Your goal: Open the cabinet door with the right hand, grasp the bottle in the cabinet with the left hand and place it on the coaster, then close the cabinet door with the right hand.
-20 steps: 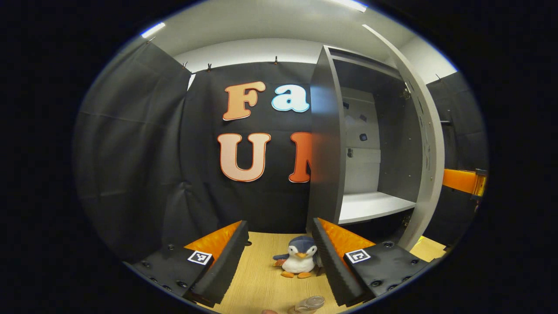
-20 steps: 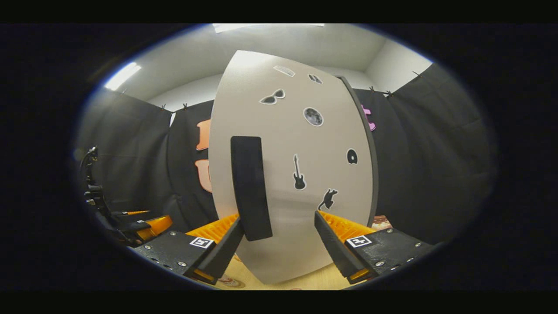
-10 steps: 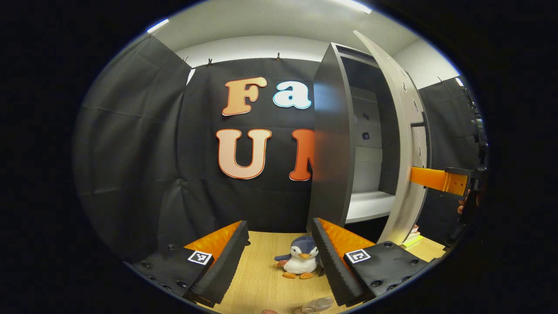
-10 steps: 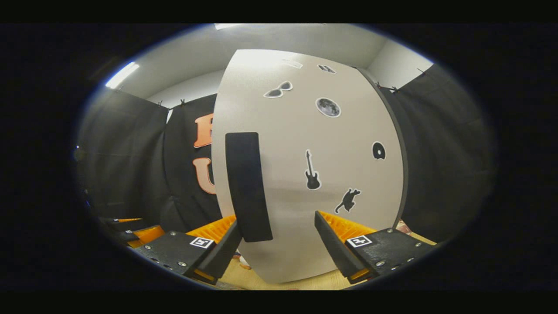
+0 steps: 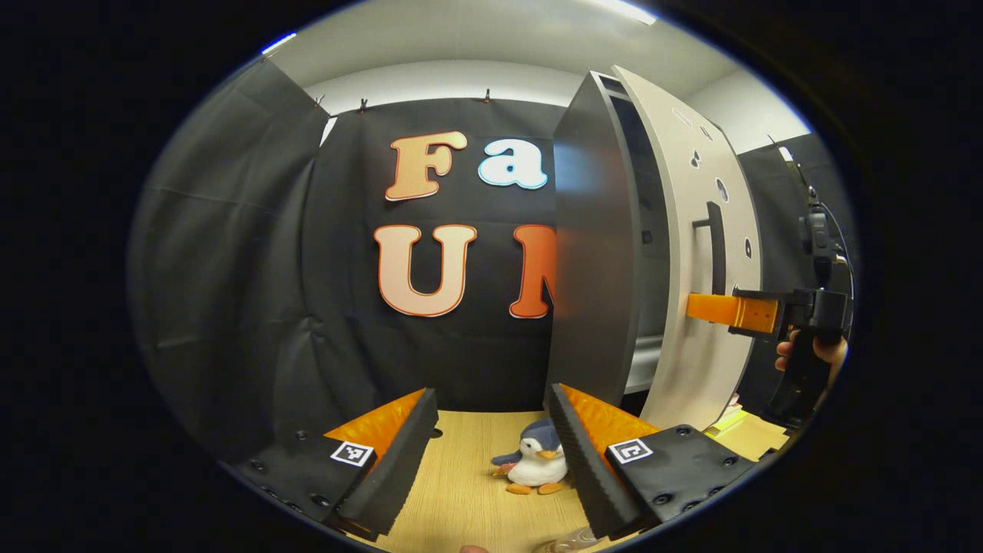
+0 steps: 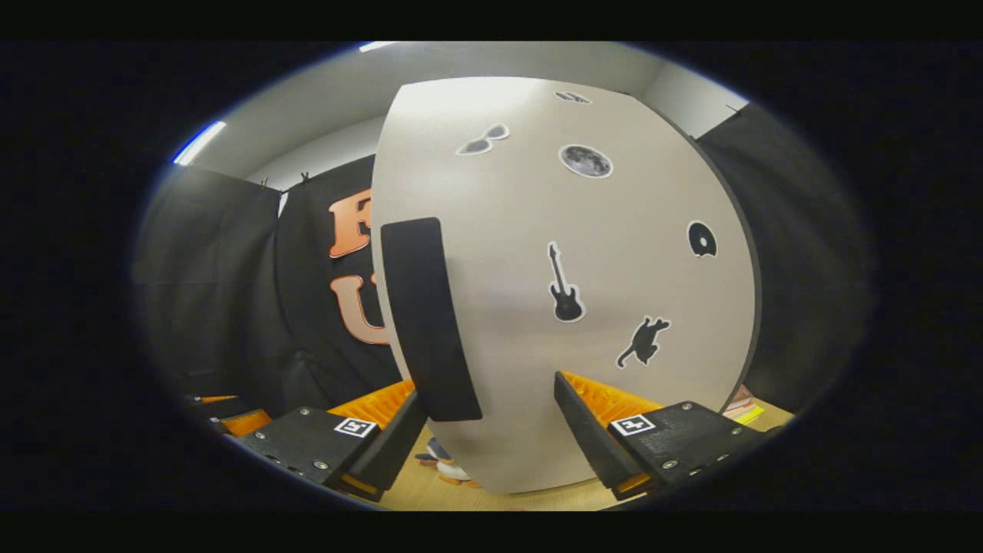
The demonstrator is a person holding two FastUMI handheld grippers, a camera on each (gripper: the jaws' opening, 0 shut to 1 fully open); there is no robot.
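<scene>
In the left gripper view the grey cabinet [image 5: 595, 253] stands at the right, its pale door [image 5: 695, 230] swung almost shut and only a narrow slit of the inside showing. My right gripper [image 5: 695, 306], held by a hand [image 5: 825, 349], has its fingertips against the door face just below the black handle [image 5: 716, 246]. In the right gripper view the stickered door [image 6: 568, 253] stands close ahead, the handle [image 6: 430, 319] by the left finger; my right gripper [image 6: 488, 430] is open. My left gripper [image 5: 491, 453] hangs open over the wooden table [image 5: 461, 499]. A clear bottle top [image 5: 564, 544] peeks in at the bottom edge.
A plush penguin [image 5: 537, 465] lies on the table just ahead of my left gripper's right finger, and shows under the door [image 6: 441, 465] too. Some books or pads [image 5: 729, 418] lie at the cabinet's foot on the right. Black cloth walls close in the booth.
The door has swung from wide open to nearly shut, with my right gripper following against its face. The shelf inside has gone out of sight. My left gripper has barely shifted.
</scene>
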